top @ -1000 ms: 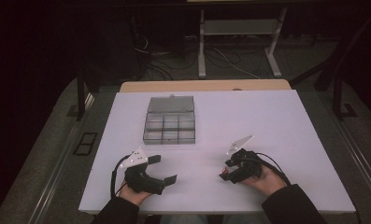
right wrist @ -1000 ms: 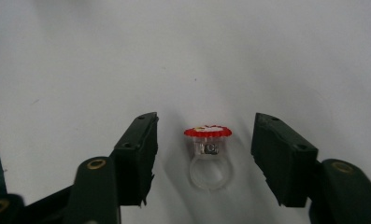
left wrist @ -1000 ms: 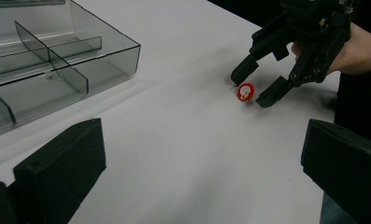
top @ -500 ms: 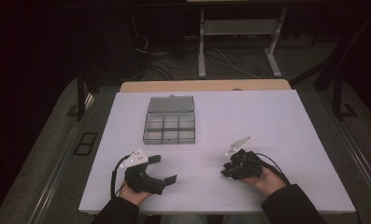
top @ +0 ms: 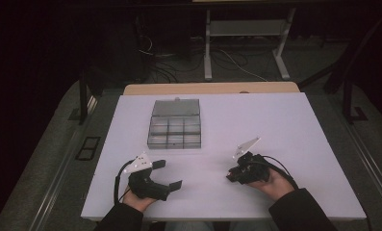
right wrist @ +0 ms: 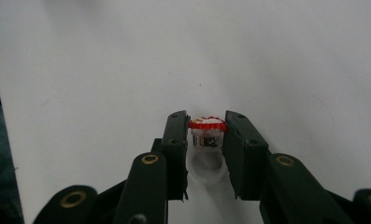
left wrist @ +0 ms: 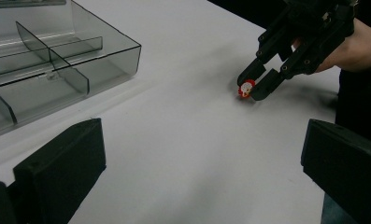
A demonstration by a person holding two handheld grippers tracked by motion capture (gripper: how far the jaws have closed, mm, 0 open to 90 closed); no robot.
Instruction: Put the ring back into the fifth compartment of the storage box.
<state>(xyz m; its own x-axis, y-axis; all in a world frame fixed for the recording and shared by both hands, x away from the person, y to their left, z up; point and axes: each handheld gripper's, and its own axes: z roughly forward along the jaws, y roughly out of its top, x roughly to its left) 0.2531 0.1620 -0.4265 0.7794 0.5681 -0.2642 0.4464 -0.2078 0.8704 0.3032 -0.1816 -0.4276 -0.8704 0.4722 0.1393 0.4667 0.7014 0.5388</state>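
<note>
right tongs [right wrist: 206,135]: mine, just closed, pinching 1 red-and-white bottle cap [right wrist: 207,125]
left tongs [top: 169,175]: spread, nothing between
organizer box [top: 175,130]: 1, ahead of left tongs on bench [top: 285,120]

no readable text, labels or numbers

The right hand-held gripper [top: 230,176] points toward the left one with its black jaws just closed, pinching a small red-and-white piece [right wrist: 207,125] between the pads. The left hand-held gripper [top: 168,174] lies low near the front edge, its jaws spread wide apart, holding nothing.
</note>
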